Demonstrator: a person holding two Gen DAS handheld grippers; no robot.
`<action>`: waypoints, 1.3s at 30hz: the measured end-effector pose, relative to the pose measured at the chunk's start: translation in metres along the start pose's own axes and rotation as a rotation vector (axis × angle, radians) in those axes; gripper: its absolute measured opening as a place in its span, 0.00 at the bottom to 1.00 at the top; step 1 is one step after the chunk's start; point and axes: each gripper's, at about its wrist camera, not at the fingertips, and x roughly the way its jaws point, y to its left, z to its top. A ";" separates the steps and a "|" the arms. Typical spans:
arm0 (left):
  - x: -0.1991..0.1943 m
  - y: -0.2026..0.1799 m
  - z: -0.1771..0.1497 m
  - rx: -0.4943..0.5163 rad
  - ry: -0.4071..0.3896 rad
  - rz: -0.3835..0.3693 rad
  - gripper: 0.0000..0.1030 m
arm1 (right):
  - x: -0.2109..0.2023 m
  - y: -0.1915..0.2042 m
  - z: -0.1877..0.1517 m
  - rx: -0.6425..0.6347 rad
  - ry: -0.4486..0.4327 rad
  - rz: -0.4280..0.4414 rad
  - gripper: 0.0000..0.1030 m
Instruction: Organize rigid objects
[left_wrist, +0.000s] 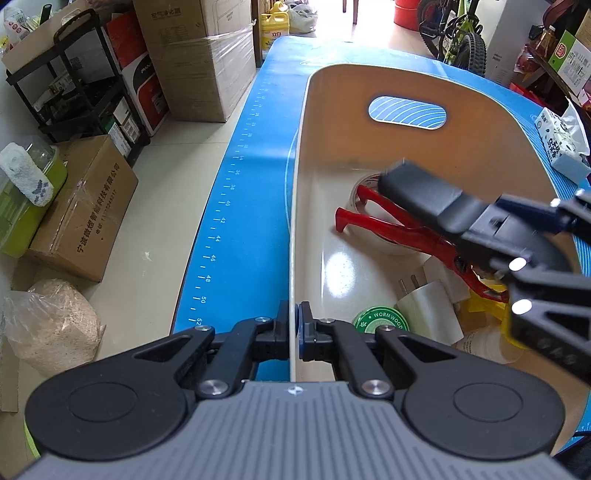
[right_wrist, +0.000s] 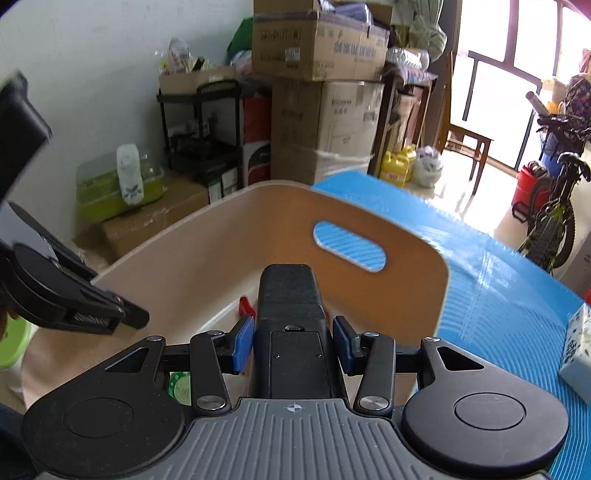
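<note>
Two grippers busy: left gripper (left_wrist: 294, 325) jaws pinch the bin (left_wrist: 406, 88) wall at its rim. Right gripper (right_wrist: 293, 341) jaws clamp a black remote (right_wrist: 288, 295), lengthwise between the pads, above the bin's red pliers (left_wrist: 373, 221).

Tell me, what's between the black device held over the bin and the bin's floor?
In the left wrist view, red pliers lie under the black device, resting on a tape roll on the bin floor. The right gripper holds the device.
</note>
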 end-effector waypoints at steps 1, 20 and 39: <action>0.000 0.000 0.000 0.001 0.000 0.000 0.05 | 0.003 0.000 -0.002 0.002 0.017 -0.003 0.51; -0.038 -0.017 0.000 -0.013 -0.132 0.049 0.67 | -0.052 -0.014 -0.002 0.181 -0.001 -0.064 0.83; -0.140 -0.082 -0.048 0.006 -0.250 0.055 0.78 | -0.194 -0.023 -0.049 0.281 -0.102 -0.148 0.95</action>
